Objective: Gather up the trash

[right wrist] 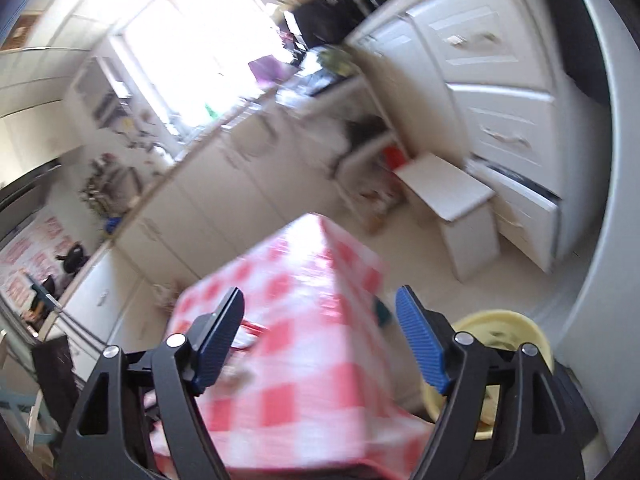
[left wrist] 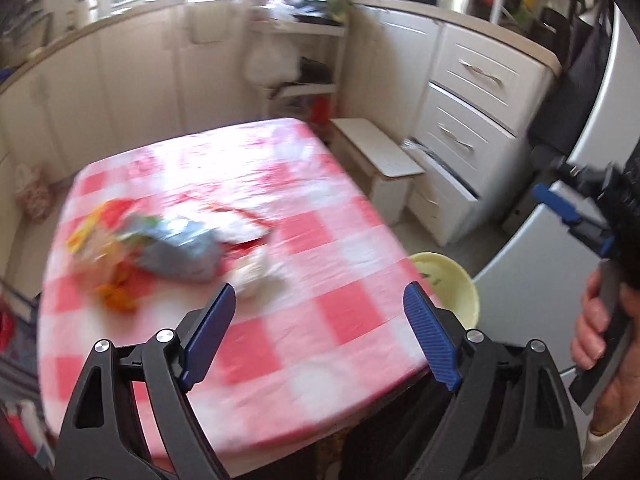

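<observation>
Both grippers spread wide, nothing between pads: left gripper (left wrist: pixel 320 332) hangs over checked table (left wrist: pixel 340 300), right gripper (right wrist: pixel 320 336) near yellow bin (right wrist: pixel 516 322) beside the table. Trash pile (left wrist: pixel 160 248) sits on table's left; blur allows approx. count: 1 grey-blue bag, 1 white wad, orange scraps. Next grab, I'd judge: slow down, straddle 1 piece fully before squeezing.

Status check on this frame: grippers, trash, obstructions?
Left gripper open, empty. Right gripper open, empty. Trash pile blurred, on checkered table; yellow bin beside its edge. Nothing in the way.
</observation>
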